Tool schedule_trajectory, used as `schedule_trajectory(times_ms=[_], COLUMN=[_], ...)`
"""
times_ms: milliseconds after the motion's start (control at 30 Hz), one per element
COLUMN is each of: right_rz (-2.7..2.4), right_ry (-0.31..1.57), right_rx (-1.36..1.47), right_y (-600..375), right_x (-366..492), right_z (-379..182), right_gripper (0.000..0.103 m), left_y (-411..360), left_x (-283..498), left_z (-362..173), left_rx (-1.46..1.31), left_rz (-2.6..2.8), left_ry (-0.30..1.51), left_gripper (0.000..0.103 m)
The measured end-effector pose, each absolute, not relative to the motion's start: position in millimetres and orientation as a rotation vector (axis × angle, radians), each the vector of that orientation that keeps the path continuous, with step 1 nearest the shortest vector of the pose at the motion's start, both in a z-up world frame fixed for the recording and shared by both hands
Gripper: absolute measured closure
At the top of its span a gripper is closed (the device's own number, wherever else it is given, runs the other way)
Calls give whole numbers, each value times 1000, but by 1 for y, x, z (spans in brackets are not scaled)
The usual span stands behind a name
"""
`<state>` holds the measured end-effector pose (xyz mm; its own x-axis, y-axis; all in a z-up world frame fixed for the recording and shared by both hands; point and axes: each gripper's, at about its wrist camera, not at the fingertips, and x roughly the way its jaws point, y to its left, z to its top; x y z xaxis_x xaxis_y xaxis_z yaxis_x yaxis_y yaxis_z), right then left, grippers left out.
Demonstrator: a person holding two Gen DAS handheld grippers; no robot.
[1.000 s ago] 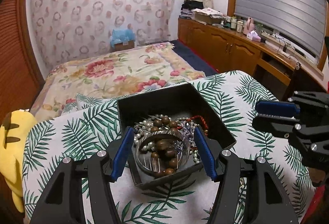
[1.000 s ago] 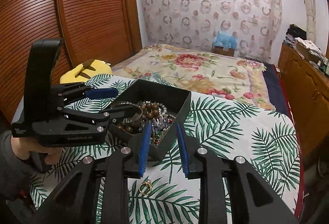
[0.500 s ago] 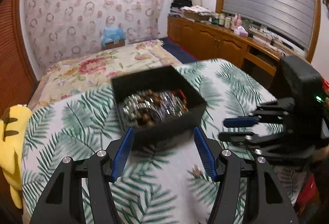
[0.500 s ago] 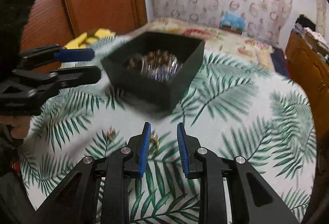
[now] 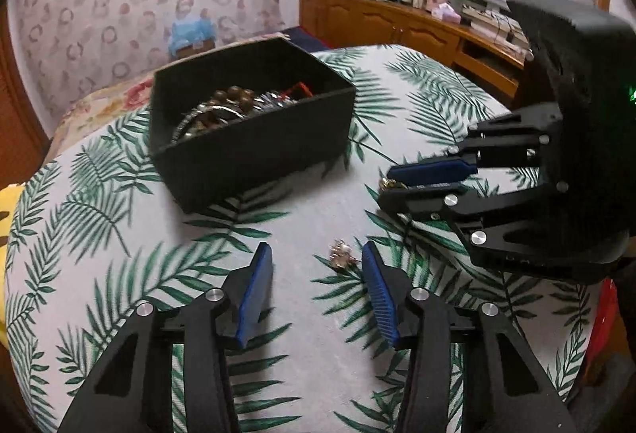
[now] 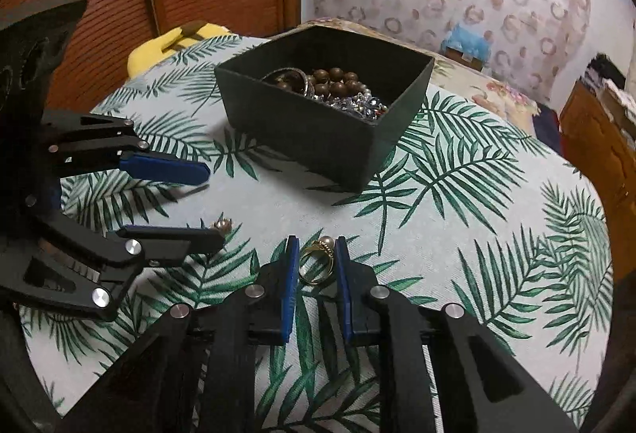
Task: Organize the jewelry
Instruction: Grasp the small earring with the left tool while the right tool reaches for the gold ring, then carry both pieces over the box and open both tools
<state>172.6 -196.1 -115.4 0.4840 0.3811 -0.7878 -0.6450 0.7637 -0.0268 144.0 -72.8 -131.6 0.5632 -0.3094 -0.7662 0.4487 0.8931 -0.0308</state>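
Here, a black box (image 6: 324, 123) full of beads and bracelets (image 6: 334, 87) sits on the desk (image 6: 477, 234), which is covered with a palm-leaf cloth, toward twelve o'clock from both grippers. A gold ring (image 6: 317, 261) with a pearl lies flat on the cloth between the blue pads of the right gripper (image 6: 316, 254); its jaws are closing around the ring, and whether the pads already touch it cannot be told. In the left wrist view, a small sparkly earring (image 5: 340, 254) lies on the cloth between the left gripper's (image 5: 317, 260) pads, just beside the pad at three o'clock and apart from the other one; these jaws are closing too and do not yet press on it. The right gripper appears in that view at about two o'clock from the earring. A yellow plush toy (image 6: 167, 43) lies at the desk's far edge, at ten o'clock from the box.
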Motion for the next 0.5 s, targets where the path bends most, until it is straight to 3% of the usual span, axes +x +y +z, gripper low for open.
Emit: schedule_trajectory(times_ms=[200, 300, 367, 500], right_rz=[629, 627, 628, 630], right_ry=[845, 835, 827, 814], right_rx=[-325, -301, -293, -280], right_y=[-202, -206, -208, -209], right_x=[174, 176, 175, 176], right_z=[-111, -105, -101, -95], right_gripper=[84, 83, 83, 83], left_y=[-81, -81, -79, -78], left_x=[142, 142, 142, 142], left_z=[-134, -133, -133, -132], left_rx=[209, 219, 214, 202], left_rz=[-459, -457, -471, -466], left_ry=[855, 848, 848, 845], left_gripper=[63, 75, 89, 89])
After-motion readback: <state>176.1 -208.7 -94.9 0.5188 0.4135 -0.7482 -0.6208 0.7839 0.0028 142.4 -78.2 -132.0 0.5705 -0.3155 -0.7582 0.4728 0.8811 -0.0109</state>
